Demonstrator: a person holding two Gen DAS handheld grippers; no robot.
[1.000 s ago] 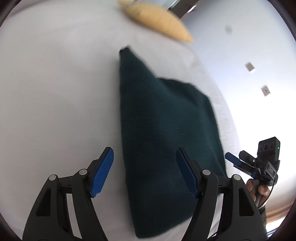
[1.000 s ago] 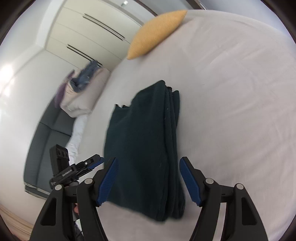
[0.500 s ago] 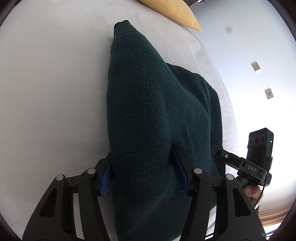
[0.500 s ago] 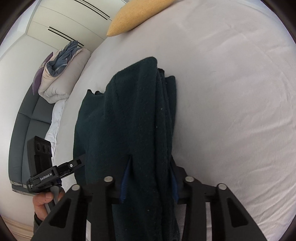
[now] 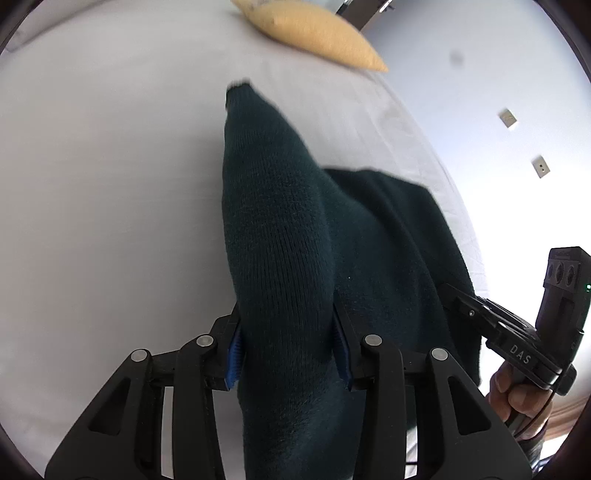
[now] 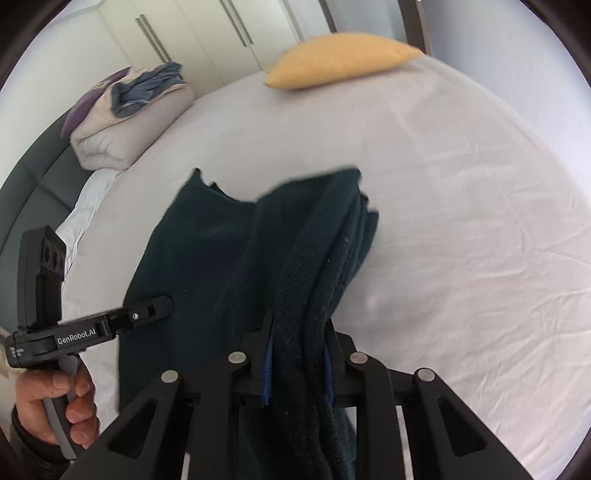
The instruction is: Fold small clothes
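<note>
Partly folded dark green knitted sweater (image 5: pixel 280 236) mid-bed, short of yellow cushion (image 5: pixel 314 33). Left hand-held gripper (image 5: pixel 288 350) and right hand-held gripper (image 6: pixel 297 369) closing on its near edge. Final fold remaining, probably.

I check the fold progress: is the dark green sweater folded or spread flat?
Folded: the dark green sweater shows stacked layers at its edge on the bed.
</note>
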